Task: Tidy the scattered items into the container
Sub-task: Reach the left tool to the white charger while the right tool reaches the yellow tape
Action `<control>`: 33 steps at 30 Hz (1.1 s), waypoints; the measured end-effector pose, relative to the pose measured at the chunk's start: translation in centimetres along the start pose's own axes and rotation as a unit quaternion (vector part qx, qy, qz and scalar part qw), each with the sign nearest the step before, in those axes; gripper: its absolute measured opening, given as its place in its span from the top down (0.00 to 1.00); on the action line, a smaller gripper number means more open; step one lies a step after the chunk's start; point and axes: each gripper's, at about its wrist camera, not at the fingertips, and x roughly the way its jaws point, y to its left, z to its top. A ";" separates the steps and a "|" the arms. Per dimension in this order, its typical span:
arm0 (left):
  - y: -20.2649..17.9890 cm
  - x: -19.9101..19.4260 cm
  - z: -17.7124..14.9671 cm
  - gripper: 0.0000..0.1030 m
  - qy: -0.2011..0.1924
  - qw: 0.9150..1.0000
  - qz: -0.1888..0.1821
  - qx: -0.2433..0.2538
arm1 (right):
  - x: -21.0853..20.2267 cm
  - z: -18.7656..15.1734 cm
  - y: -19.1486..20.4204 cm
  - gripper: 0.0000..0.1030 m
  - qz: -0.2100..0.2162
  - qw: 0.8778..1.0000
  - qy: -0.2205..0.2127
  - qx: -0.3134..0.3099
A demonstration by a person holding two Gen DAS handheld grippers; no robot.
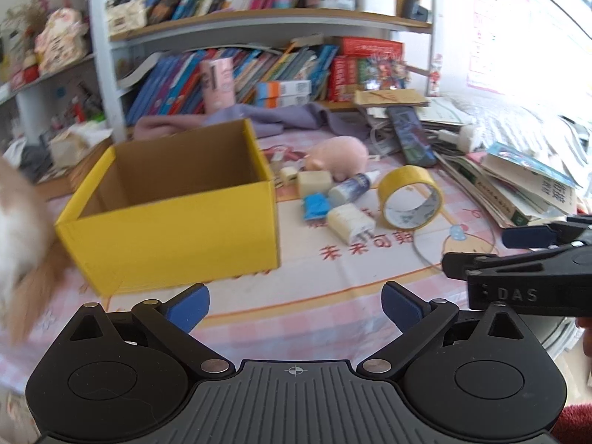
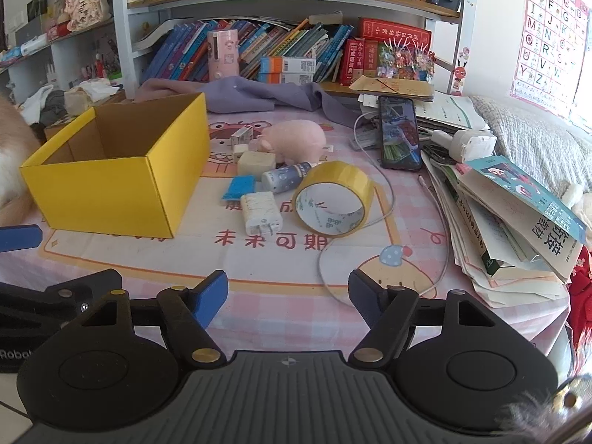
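An open yellow cardboard box (image 1: 174, 218) (image 2: 114, 174) stands on the pink tablecloth; what shows of its inside is bare. To its right lie a yellow tape roll (image 1: 409, 198) (image 2: 335, 199), a white charger (image 1: 349, 222) (image 2: 261, 212), a small bottle (image 1: 351, 187) (image 2: 285, 177), a blue packet (image 1: 316, 205) (image 2: 238, 188), a cream block (image 1: 313, 181) (image 2: 256, 162) and a pink plush pig (image 1: 338, 157) (image 2: 294, 140). My left gripper (image 1: 296, 307) is open and empty, near the box's front. My right gripper (image 2: 288, 294) is open and empty, short of the items.
A phone (image 2: 399, 131) and white cable (image 2: 384, 214) lie right of the tape. Stacked books and papers (image 2: 518, 222) crowd the right edge. A purple cloth (image 2: 259, 96) and bookshelves stand behind. Something furry (image 1: 18, 229) is left of the box.
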 end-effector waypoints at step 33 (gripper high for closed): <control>-6.9 13.9 6.7 0.22 0.061 0.998 0.014 0.021 | 14.0 8.0 -8.9 0.42 0.042 0.994 0.072 -0.073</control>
